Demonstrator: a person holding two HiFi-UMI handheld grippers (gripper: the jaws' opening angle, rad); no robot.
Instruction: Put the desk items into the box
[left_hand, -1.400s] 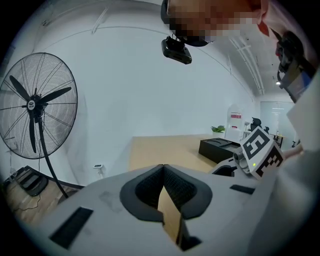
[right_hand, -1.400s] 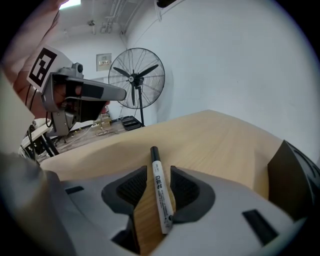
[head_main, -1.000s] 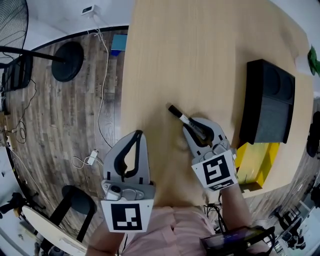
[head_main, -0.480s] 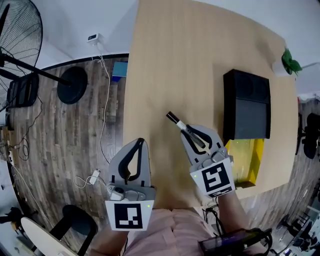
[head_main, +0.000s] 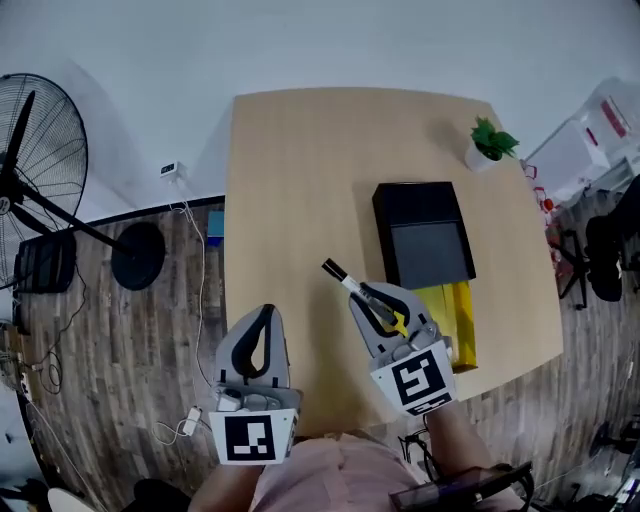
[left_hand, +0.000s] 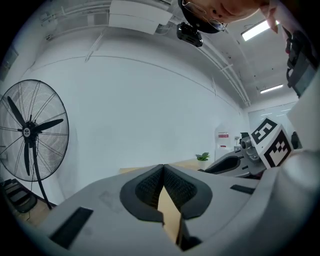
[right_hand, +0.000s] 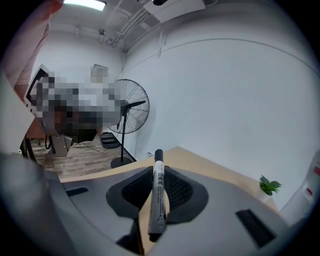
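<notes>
A black-and-white marker (head_main: 343, 280) sticks out from my right gripper (head_main: 370, 298), which is shut on it above the light wooden table (head_main: 300, 180). In the right gripper view the marker (right_hand: 157, 195) lies upright between the two pads, its black cap pointing away over the table. The black box (head_main: 415, 205), grey on its near half, sits just right of that gripper. My left gripper (head_main: 265, 315) hangs at the table's near left edge, its jaws together with nothing between them (left_hand: 162, 169).
A flat yellow object (head_main: 452, 315) lies against the box's near side. A small potted plant (head_main: 490, 140) stands at the far right corner. A standing fan (head_main: 40, 150) and cables (head_main: 195, 290) are on the wooden floor to the left.
The head view has pulled back, so the whole table now shows. My right gripper, still holding the marker, sits closer to the box. The left gripper stays shut.
</notes>
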